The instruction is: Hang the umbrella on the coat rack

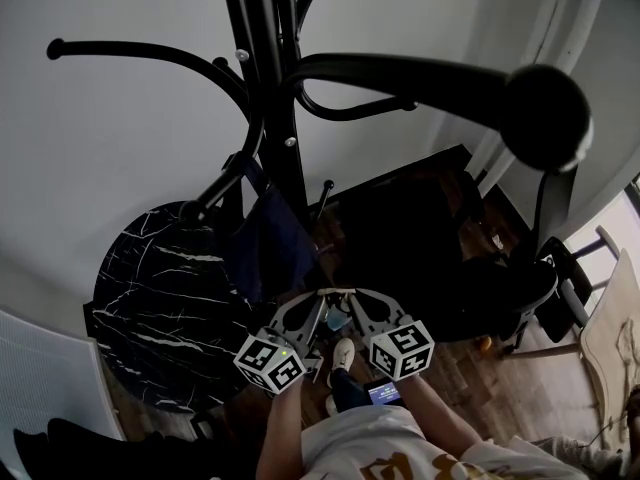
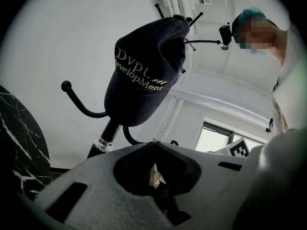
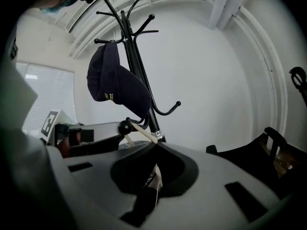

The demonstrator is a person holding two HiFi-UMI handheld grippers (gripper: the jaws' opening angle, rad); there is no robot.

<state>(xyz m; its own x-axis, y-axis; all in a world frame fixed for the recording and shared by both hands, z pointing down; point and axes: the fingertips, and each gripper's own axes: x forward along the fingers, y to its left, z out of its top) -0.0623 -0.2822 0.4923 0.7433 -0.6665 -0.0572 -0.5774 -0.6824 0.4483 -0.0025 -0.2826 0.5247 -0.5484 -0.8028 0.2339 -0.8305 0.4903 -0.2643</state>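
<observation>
Umbrella on its hook, both grippers clenched on nothing.
The navy umbrella (image 1: 268, 246) hangs from the coat rack (image 1: 290, 158), at eleven o'clock from the left gripper (image 2: 153, 143) and right gripper (image 3: 156, 145). Back away low, clear of the hooks.

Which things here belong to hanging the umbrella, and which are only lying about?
Job: coat rack, left tool and right tool (both shut), navy printed thing hanging on the rack, perhaps the umbrella.
Lying about: black marble table, black chair.

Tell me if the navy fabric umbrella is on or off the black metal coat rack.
On: the navy fabric umbrella hangs folded from an upper hook of the black metal coat rack.
</observation>
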